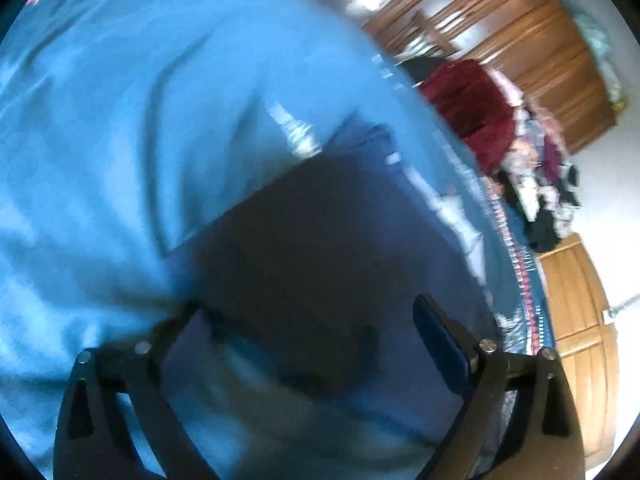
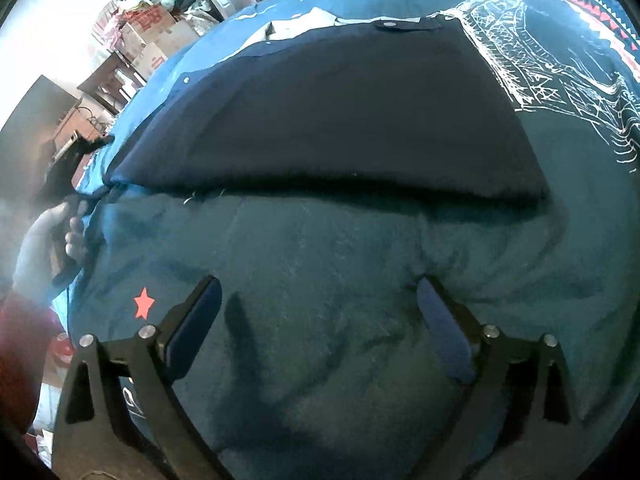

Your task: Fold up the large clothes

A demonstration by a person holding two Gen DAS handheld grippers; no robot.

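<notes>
red star (image 2: 143, 302) on blue bedspread (image 2: 320, 320), lettering unreadable

left view motion-blurred | clothes heap (image 1: 532, 168) indistinct | hand (image 2: 60, 236) hazy

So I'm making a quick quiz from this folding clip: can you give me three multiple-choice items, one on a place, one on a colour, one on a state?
1. Where does the navy garment lie?
A. on the blue bedcover
B. on the wooden cabinet
C. hanging from a hook

2. What colour is the star printed on the bedcover?
A. green
B. yellow
C. red

3. How do the fingers of the right gripper stand?
A. spread apart, holding nothing
C. shut on a sleeve
B. shut on a cardboard box

Answers:
1 A, the dark folded cloth rests flat on the blue cover.
2 C, it shows reddish beside the left-hand finger.
3 A, bare cover shows between them.
</notes>
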